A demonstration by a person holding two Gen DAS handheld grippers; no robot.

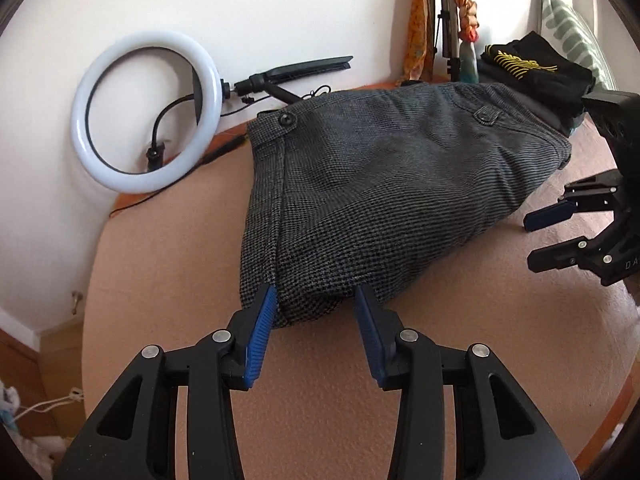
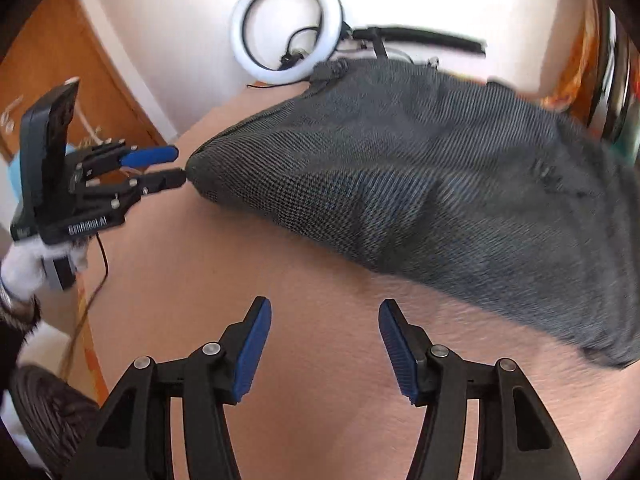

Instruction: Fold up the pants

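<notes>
Peach bedcover [image 1: 168,264] bears grey pants [image 1: 360,184]; each hand-held gripper [image 1: 316,300] [image 2: 325,312] gapes empty.

Grey houndstooth woven pants [image 2: 420,184] — smeared by motion in the right wrist view, their right end cut by the lens rim. Behind the pants, a folded black garment with yellow print [image 1: 532,68] lies partly hidden; its lettering is unreadable. Beside it, a green-patterned white pillow [image 1: 568,28] — cropped at the edge.
</notes>
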